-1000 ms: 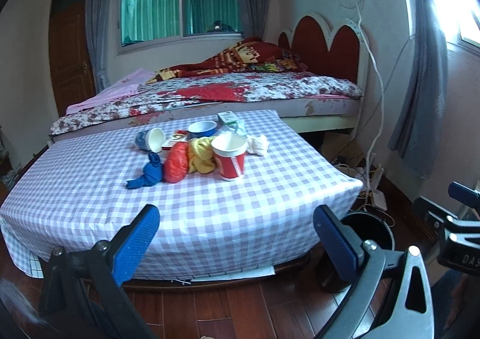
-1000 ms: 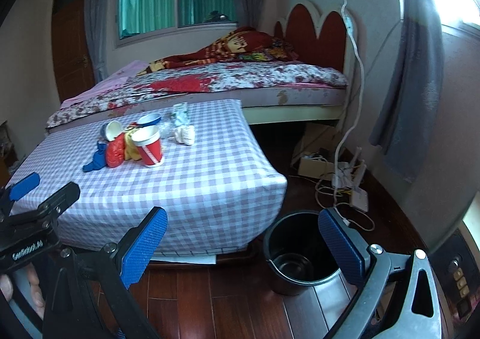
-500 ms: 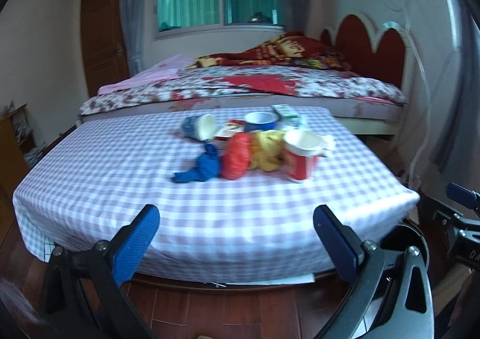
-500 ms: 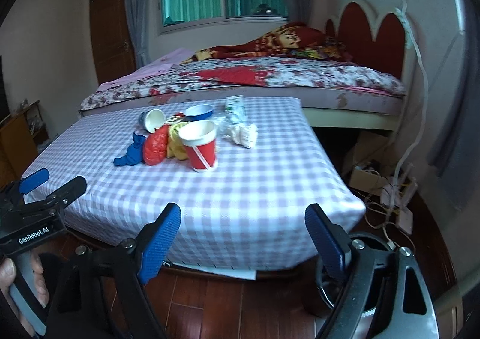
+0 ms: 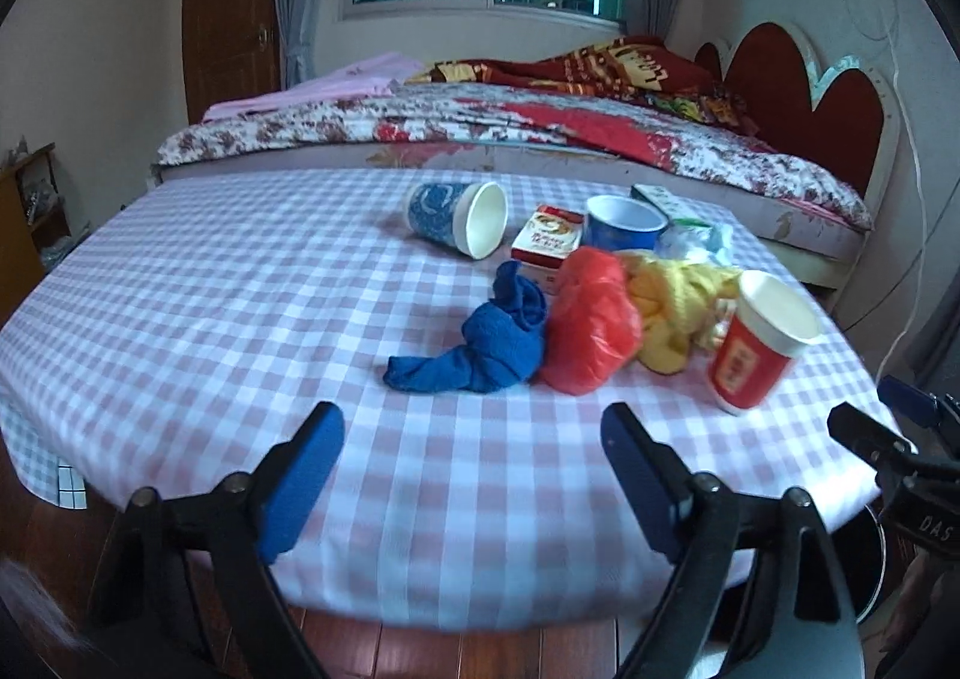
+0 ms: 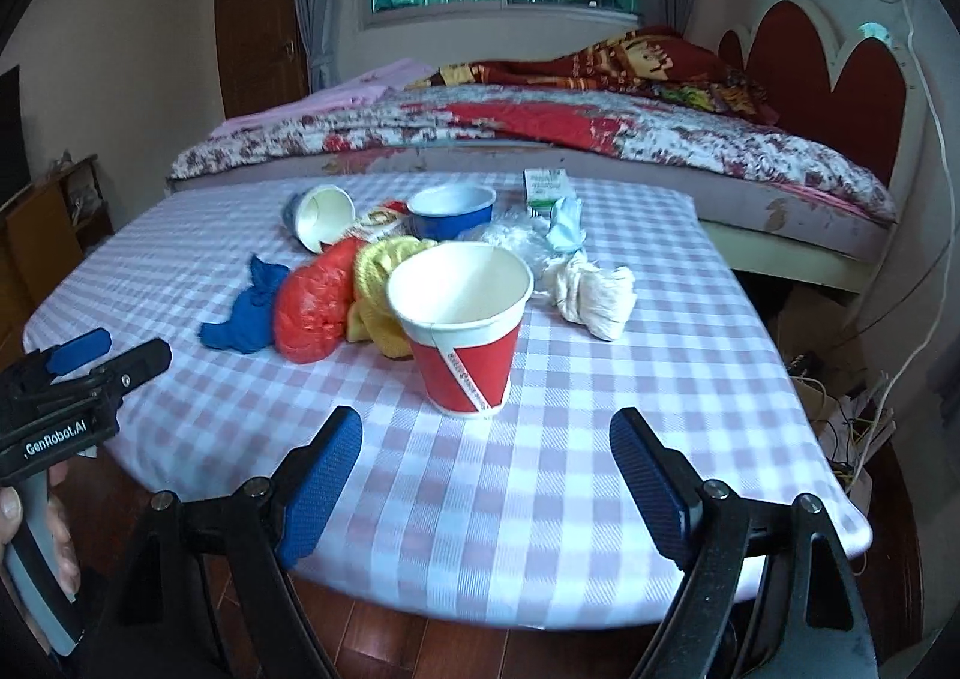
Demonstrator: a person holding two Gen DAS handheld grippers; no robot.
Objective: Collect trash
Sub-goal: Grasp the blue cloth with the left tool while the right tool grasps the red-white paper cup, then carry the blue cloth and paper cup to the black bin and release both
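Observation:
Trash lies in a cluster on the checked table [image 5: 210, 319]: a blue crumpled bag [image 5: 480, 346], a red bag [image 5: 591, 328], a yellow bag [image 5: 678, 301], an upright red paper cup [image 5: 759, 340], a tipped blue cup [image 5: 459, 217], a blue bowl [image 5: 624, 223] and a small red carton [image 5: 549, 241]. My left gripper [image 5: 471, 484] is open and empty, short of the blue bag. My right gripper [image 6: 486, 490] is open and empty, just in front of the red cup [image 6: 462, 319]. A white wad [image 6: 594, 292] and a milk carton [image 6: 546, 190] lie behind.
A black bucket [image 5: 870, 571] stands on the wooden floor right of the table, mostly hidden. A bed [image 6: 540, 132] with a red headboard lies right behind the table. Cables [image 6: 852, 421] trail on the floor at the right. A wooden shelf [image 6: 54, 217] stands at the left.
Both grippers have moved forward and up over the table's front edge, closer to the trash. The bucket has dropped out of the right wrist view. Both stay open.

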